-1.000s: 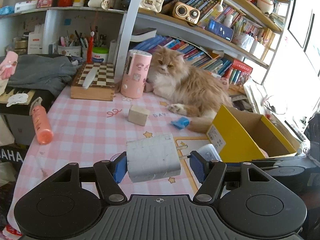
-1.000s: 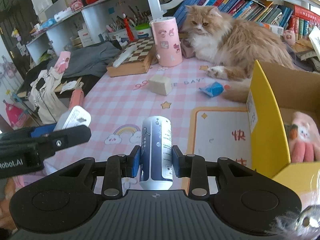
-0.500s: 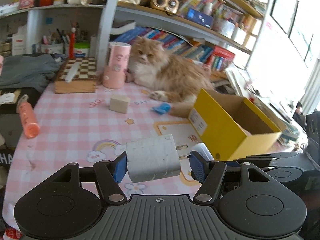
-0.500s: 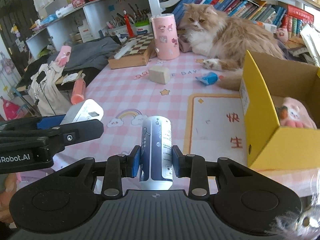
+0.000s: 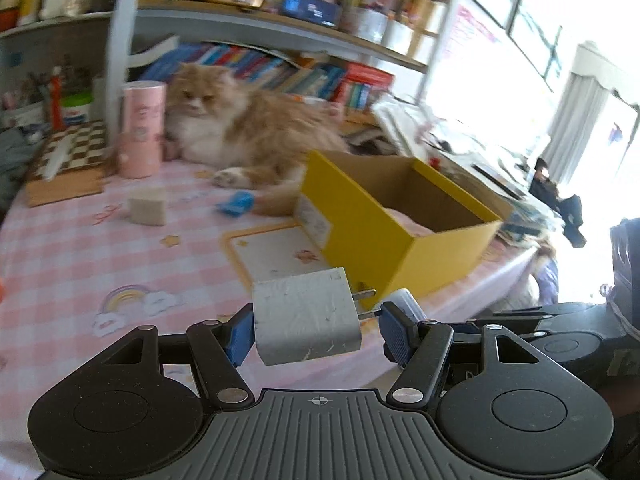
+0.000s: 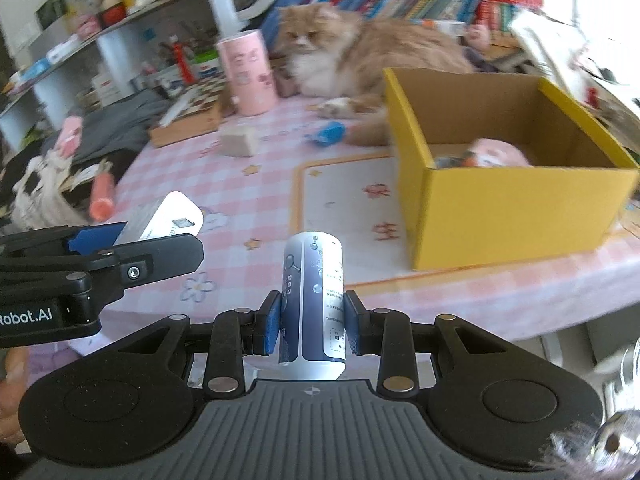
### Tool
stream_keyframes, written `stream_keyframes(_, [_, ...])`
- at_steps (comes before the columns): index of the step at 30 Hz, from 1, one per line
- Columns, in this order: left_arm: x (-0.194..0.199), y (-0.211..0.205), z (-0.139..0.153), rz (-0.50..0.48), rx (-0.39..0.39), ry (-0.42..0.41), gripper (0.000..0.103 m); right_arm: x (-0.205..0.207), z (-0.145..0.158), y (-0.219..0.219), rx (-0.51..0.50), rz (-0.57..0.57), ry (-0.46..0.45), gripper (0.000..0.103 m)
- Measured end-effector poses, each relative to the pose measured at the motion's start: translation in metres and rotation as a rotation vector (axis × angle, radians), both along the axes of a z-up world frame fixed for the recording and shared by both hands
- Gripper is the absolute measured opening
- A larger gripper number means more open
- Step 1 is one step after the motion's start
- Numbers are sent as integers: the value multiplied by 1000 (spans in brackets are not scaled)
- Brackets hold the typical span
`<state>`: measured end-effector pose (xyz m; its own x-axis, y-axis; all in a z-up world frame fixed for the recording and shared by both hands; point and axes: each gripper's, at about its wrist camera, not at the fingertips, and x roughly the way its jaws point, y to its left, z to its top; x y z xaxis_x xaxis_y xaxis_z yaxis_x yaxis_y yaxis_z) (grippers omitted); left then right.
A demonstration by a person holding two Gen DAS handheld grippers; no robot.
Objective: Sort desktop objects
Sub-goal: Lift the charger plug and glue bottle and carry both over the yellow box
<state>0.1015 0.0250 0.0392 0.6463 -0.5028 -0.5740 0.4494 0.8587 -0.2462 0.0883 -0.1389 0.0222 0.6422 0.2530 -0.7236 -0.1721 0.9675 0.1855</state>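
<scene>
- Left wrist view: the left gripper (image 5: pixel 316 330) holds a grey wall charger (image 5: pixel 306 316) crosswise, one blue pad against its flat end and the other meeting its two metal prongs. That is a poor bearing surface, so the person would do well to keep the wrist level and avoid any sudden roll until the charger is over the box.
- Left wrist view: the yellow cardboard box (image 5: pixel 404 256) stands open on the pink checked tablecloth (image 5: pixel 80 256), ahead and to the right of the charger, with something pale pink lying in it. An orange and white cat (image 5: pixel 240 136) lies just behind the box, so the approach is best made over the near wall.
- Right wrist view: the right gripper (image 6: pixel 312 322) is closed narrowly on an upright blue and white cylindrical bottle (image 6: pixel 314 300), pads on its lower half. The upper half stands free above the pads, so it should clear the rim before being lowered.
- Right wrist view: the box lies ahead and to the right, a pink plush toy (image 6: pixel 496 154) resting inside. The left gripper sits close on the left; delivering one item at a time would likely keep the two tools from colliding above the opening.
</scene>
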Motion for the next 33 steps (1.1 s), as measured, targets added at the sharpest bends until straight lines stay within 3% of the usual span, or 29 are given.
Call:
stream_keyframes(14, [2,-47,-1,-192,17,-21,66,-26,-2,-51,18,-218,22,30])
stream_keyframes(33, [3,-73,10,-228,11,-73,66,-31,4,-76,-19,-279,-27,30])
